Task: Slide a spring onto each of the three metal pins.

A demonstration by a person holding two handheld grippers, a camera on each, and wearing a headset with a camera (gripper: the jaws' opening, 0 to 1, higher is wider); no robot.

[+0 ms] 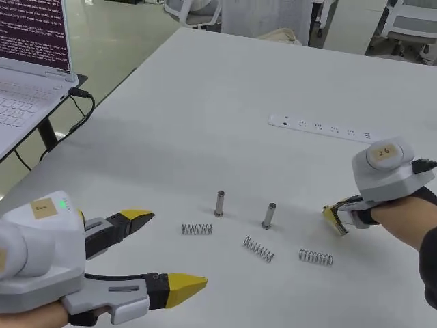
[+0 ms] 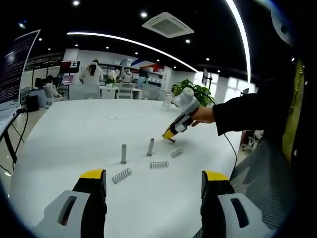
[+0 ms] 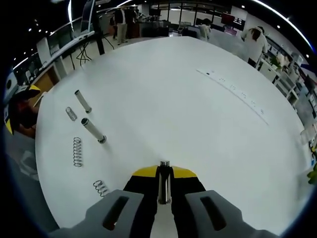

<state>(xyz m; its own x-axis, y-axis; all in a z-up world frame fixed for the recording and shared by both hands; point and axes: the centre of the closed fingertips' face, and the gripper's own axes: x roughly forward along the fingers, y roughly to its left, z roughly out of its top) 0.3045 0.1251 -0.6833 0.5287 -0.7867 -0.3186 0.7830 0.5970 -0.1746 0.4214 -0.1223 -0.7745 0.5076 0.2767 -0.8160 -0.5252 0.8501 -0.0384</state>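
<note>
Two metal pins stand upright on the white table (image 1: 205,123), one (image 1: 219,203) left of the other (image 1: 269,215). Three springs lie flat near them: left (image 1: 196,229), middle (image 1: 259,249), right (image 1: 315,257). My left gripper (image 1: 164,251) hovers open at the near left, nothing between its yellow tips, aimed at the pins (image 2: 124,153) (image 2: 150,147). My right gripper (image 1: 334,219) sits low at the right of the pins, shut on a third metal pin (image 3: 164,181), which stands up between its jaws. It also appears beyond the springs as the right gripper (image 2: 171,134).
A white power strip (image 1: 321,128) lies further back on the table. A laptop (image 1: 27,61) with a black cable (image 1: 82,109) stands on a side stand at the far left. Office chairs (image 1: 198,10) stand beyond the far edge.
</note>
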